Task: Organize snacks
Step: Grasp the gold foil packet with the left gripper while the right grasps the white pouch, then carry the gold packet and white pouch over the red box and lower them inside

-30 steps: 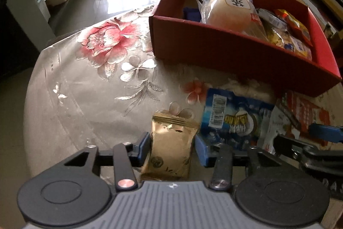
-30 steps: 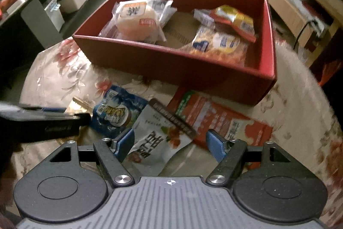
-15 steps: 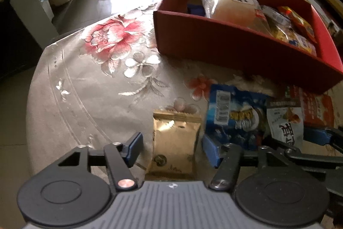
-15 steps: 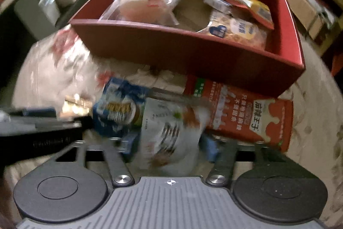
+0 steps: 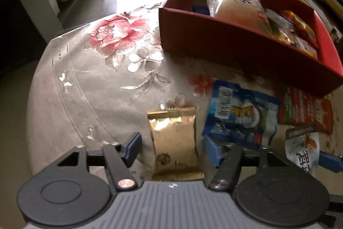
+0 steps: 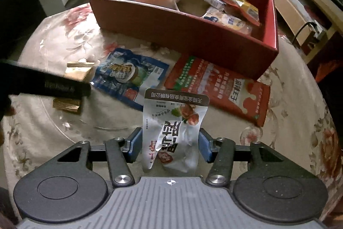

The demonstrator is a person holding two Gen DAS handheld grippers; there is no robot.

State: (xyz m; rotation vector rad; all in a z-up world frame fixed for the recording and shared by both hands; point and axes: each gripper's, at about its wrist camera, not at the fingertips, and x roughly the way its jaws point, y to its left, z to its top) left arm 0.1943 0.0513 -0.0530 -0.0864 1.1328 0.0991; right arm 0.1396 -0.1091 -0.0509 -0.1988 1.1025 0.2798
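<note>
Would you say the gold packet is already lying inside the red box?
No, the gold packet lies on the tablecloth in front of the red box.

the orange packet reads 麻辣王子, upside down; silver pouch print unclear.

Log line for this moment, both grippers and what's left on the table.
right gripper: shut on silver packet | left gripper: opening around gold packet, not gripping | loose: blue packet, orange packet | goal: red box

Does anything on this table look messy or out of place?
Yes. Three snack packets lie loose on the tablecloth outside the red box: gold, blue and orange. The silver packet, pinched in the right hand-held gripper, looks crumpled.
</note>
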